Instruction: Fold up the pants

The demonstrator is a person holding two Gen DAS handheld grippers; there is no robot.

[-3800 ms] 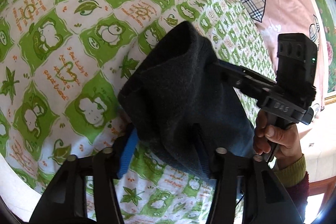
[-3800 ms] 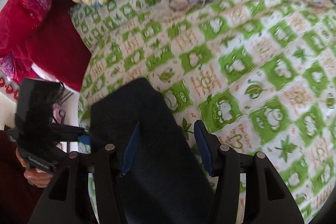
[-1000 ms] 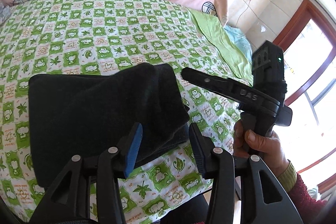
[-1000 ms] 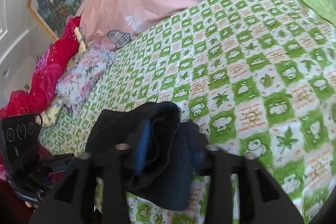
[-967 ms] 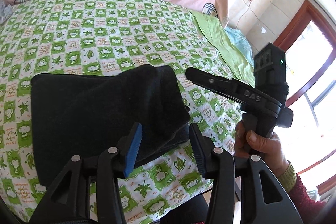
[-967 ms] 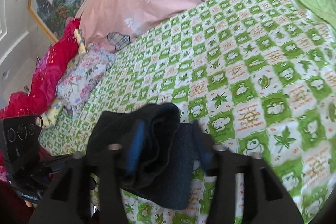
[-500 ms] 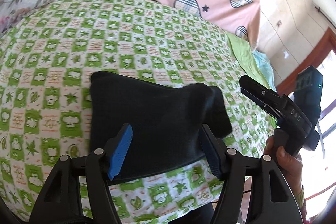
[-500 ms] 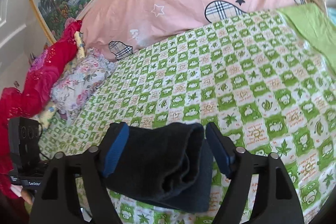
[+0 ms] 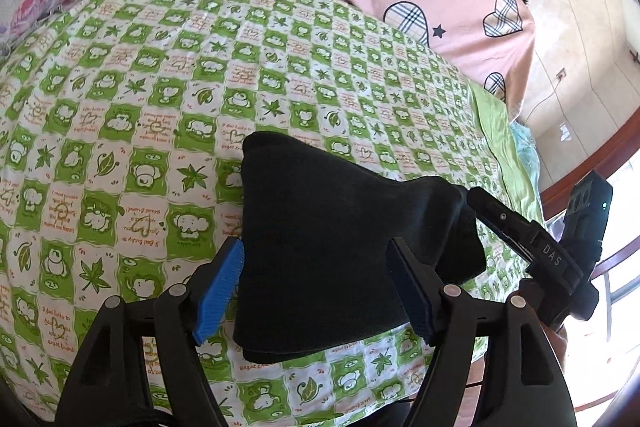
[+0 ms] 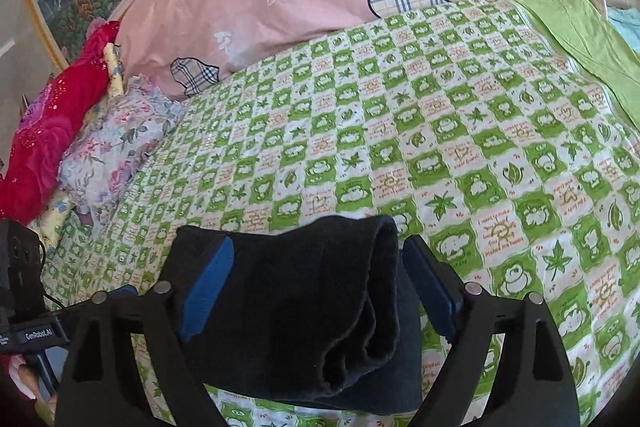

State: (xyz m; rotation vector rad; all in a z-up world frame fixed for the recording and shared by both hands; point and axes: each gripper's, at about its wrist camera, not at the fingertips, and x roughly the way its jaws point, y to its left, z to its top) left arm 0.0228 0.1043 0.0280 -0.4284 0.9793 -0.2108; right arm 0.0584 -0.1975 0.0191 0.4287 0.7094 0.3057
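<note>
Pants folded, nearly done.
Pants (image 9: 328, 239) bundled on near edge of bed (image 9: 160, 75); top layer bulging, needs flattening. Left gripper (image 9: 320, 287) and right gripper (image 10: 316, 287) spread wide, straddling bundle, gripping nothing.

Black left gripper (image 9: 320, 287), blue finger pads (image 9: 218, 293)

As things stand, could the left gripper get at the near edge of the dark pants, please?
Probably yes: the left gripper is open with the pants between its fingers, and nothing lies in the way.
</note>
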